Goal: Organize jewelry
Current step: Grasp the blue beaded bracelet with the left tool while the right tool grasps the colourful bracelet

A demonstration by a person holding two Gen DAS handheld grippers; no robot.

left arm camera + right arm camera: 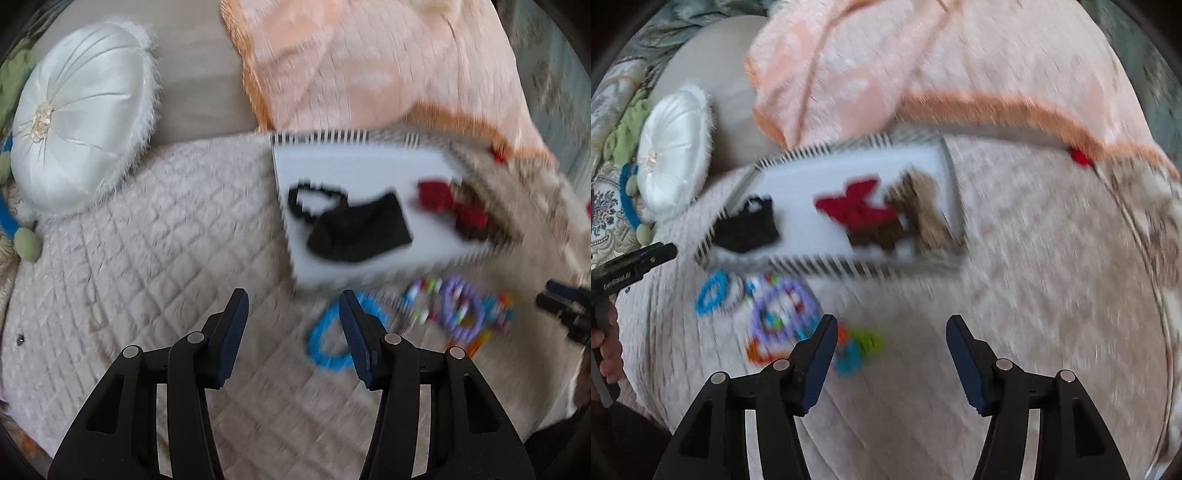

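Observation:
A white tray with a striped rim (354,166) (827,170) lies on a quilted beige bed cover. It holds black (360,230) (748,227), red (436,192) (857,206) and brown (923,206) pieces. Beaded bracelets lie in front of it: a blue one (321,347) (711,291), a purple one (463,308) (779,314) and several mixed-colour ones (857,345). My left gripper (293,302) is open and empty, just left of the blue bracelet. My right gripper (892,328) is open and empty, just right of the bracelets. Both views are blurred.
A peach blanket (369,62) (849,62) lies bunched behind the tray. A round white satin cushion (77,114) (674,147) stands at the back left. The other gripper shows at each view's edge (567,306) (635,262).

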